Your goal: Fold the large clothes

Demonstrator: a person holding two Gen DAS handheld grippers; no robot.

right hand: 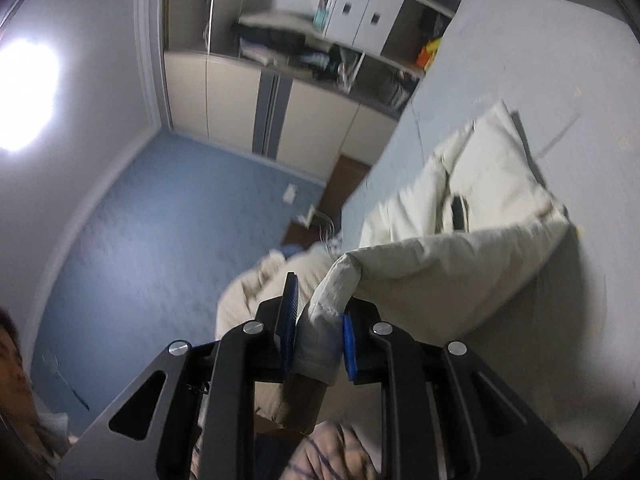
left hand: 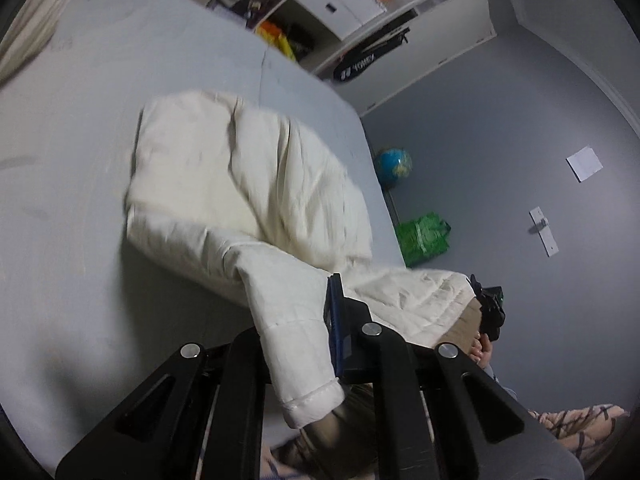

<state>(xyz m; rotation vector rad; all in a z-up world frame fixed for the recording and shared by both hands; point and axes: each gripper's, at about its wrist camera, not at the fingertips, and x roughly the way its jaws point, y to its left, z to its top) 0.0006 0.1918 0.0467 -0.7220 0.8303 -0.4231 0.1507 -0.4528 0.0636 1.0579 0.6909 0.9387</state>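
Pinching one sleeve cuff of the cream padded jacket (left hand: 248, 184) in each clamped tool: left gripper (left hand: 300, 344), right gripper (right hand: 318, 336). Holding only thin hems. Could slip under the hanging bulk, or drag the body off the bed (left hand: 60, 168).

Matt cream padded cloth jacket (left hand: 248, 184), smooth grey bedsheet (left hand: 60, 200), matt black plastic fingers (left hand: 340, 320), glossy globe (left hand: 394, 166)

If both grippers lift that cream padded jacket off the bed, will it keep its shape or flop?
Probably flop: the jacket already sags between pinch points, and its sleeve droops. The puffy quilting suggests it is light but bulky, so folds may spring back.
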